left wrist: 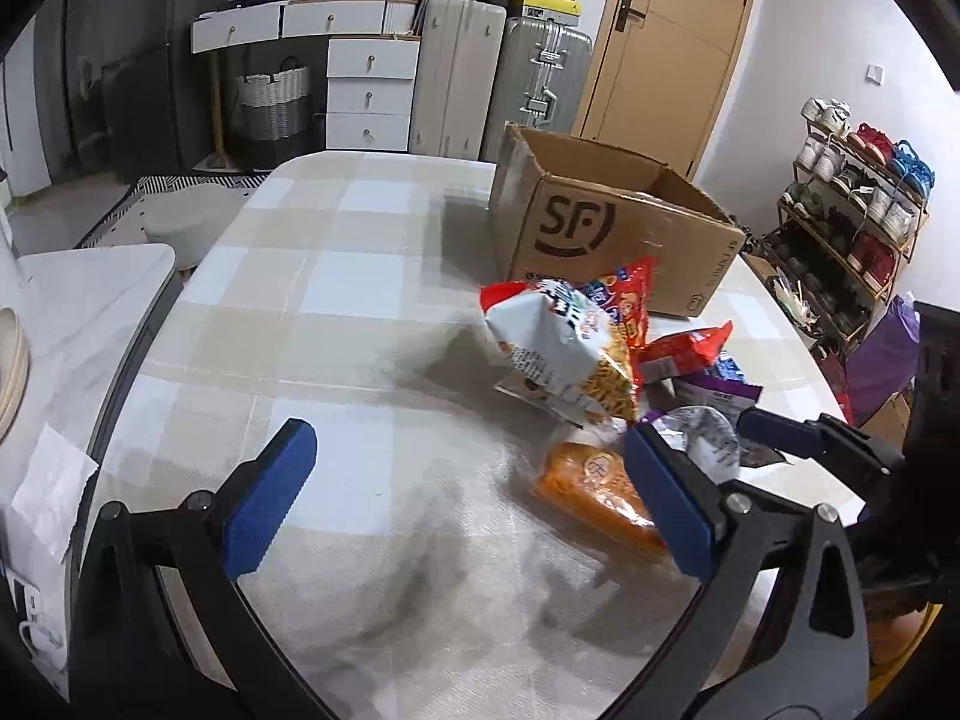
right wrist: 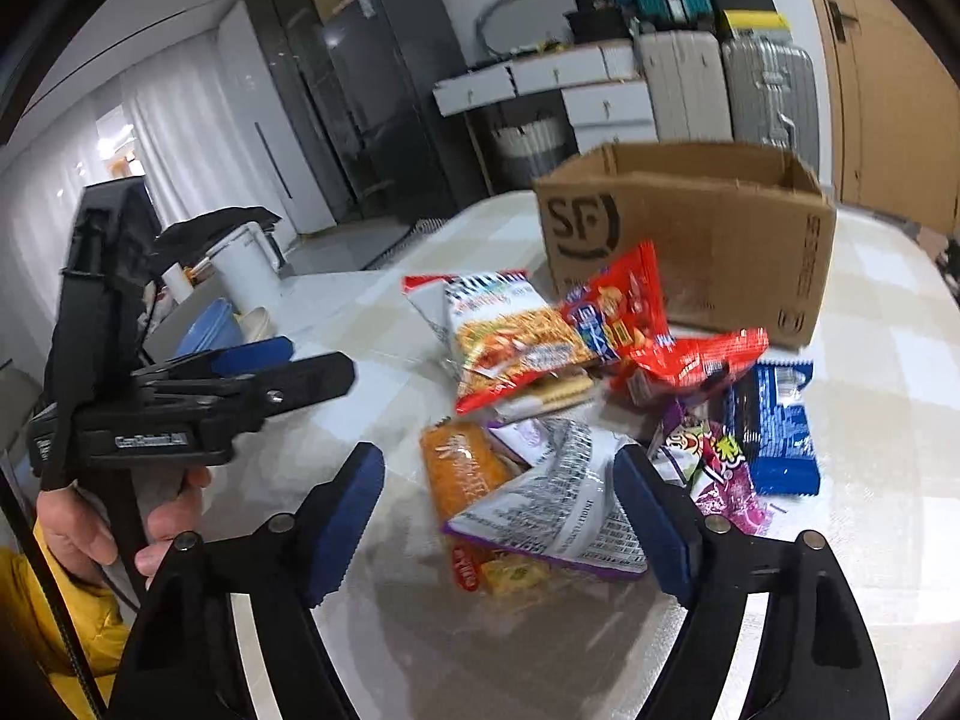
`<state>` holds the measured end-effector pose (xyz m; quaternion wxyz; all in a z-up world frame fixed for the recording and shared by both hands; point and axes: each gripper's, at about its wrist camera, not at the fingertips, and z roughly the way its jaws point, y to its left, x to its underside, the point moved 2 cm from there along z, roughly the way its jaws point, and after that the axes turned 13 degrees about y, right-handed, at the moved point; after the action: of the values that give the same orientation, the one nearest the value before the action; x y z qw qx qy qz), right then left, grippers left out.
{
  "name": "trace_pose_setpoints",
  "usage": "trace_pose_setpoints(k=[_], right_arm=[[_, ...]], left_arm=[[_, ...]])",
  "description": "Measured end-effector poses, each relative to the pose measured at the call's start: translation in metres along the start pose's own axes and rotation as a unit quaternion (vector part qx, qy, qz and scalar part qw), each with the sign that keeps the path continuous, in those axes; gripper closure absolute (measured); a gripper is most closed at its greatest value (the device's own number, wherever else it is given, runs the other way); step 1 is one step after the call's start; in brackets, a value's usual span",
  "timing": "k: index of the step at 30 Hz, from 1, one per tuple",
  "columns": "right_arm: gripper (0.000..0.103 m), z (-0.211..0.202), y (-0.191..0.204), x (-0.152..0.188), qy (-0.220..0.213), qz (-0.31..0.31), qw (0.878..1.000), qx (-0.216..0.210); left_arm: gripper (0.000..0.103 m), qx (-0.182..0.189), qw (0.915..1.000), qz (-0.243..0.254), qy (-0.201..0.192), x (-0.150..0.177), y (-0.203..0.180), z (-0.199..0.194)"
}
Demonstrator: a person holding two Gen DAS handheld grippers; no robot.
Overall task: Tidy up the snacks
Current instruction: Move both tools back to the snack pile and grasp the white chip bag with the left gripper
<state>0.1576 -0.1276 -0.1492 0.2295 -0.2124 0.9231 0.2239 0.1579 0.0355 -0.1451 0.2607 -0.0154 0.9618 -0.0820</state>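
1. Snacks (right wrist: 576, 396) lie in a loose heap on the checked table (left wrist: 336, 300), just in front of the open cardboard box (left wrist: 618, 228); we see nothing packed in the box yet, though its inside is mostly hidden from both cameras.
2. Step in hand, as we judge it: the approach for a first pick; right gripper (right wrist: 498, 516) is over the near edge of the heap, jaws part open with the grey-printed packet (right wrist: 552, 498) lying between them; pads not pressing on it.
3. Left gripper (left wrist: 468, 498) has jaws wide with nothing in them; it hangs over bare table, its right pad just beside the orange packet (left wrist: 594, 498).
4. Next move, we judge: lower the right jaws around the grey-printed packet, close on its crumpled top, lift clear of its neighbours, carry to the box; the film looks slippery and packets overlap, so one may drag another.
5. Right wrist view alone shows the blue packet (right wrist: 780, 426), the purple packet (right wrist: 720, 468), and the hand (right wrist: 120, 528) with yellow sleeve on the left gripper.
6. Left wrist view alone shows the shoe rack (left wrist: 852, 204) beyond the table, and the free table to the left.
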Motion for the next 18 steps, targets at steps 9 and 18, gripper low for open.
trace_pose_setpoints(k=[9, 18], right_arm=[[0.038, 0.024, -0.018, -0.009, 0.031, 0.023, 0.999, 0.004], [0.046, 0.019, -0.027, -0.005, 0.014, 0.033, 0.999, -0.026]], left_arm=[[0.001, 0.012, 0.9998, 0.011, 0.009, -0.026, -0.003, 0.022], [0.001, 0.065, 0.9956, 0.015, 0.066, -0.058, -0.019, 0.068]])
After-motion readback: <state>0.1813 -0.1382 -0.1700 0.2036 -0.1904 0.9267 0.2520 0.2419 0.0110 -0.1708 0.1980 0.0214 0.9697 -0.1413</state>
